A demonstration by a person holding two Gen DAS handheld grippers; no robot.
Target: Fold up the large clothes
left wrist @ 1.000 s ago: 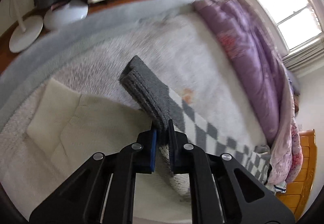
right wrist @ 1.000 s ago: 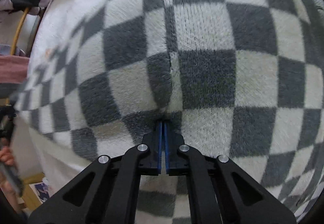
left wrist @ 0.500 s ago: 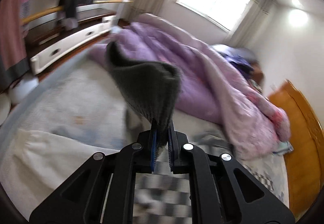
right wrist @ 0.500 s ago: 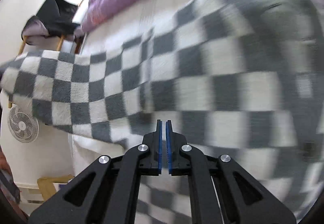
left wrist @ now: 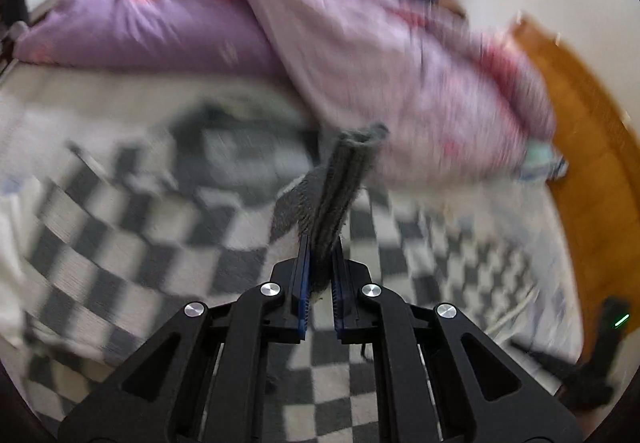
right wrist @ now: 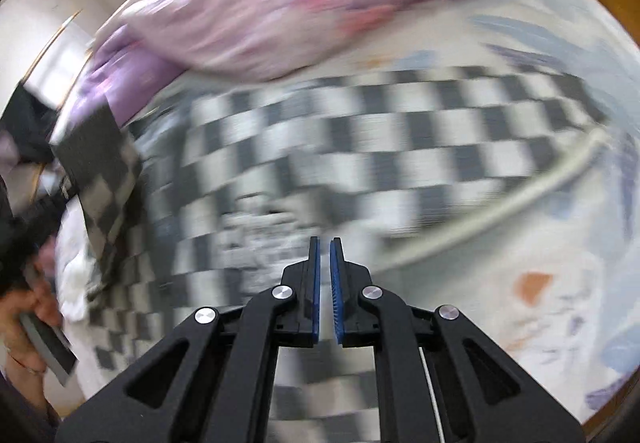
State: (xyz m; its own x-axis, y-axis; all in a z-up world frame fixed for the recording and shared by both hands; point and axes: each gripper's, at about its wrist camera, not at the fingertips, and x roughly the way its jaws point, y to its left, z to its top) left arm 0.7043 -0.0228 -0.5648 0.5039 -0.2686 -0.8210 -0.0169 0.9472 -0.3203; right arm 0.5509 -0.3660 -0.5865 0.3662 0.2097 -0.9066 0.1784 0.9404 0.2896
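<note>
A large grey-and-white checkered sweater [left wrist: 132, 243] lies spread on the bed. My left gripper [left wrist: 320, 275] is shut on its grey ribbed hem [left wrist: 340, 187], which stands up out of the jaws above the rest of the garment. In the right wrist view the sweater [right wrist: 360, 163] stretches across the bed, and a lifted part [right wrist: 100, 179] hangs at the left near the person's hand. My right gripper [right wrist: 324, 271] has its jaws almost closed with a narrow gap, and nothing shows between them. Both views are motion-blurred.
A purple and pink quilt [left wrist: 360, 43] is heaped along the far side of the bed, also in the right wrist view [right wrist: 280, 3]. A wooden headboard [left wrist: 580, 147] stands at the right. A white cord [right wrist: 520, 195] lies on the patterned sheet.
My left gripper swung the grey hem over and down toward the spread sweater. My right gripper has let go of the checkered fabric and pulled back, now a narrow gap between its pads.
</note>
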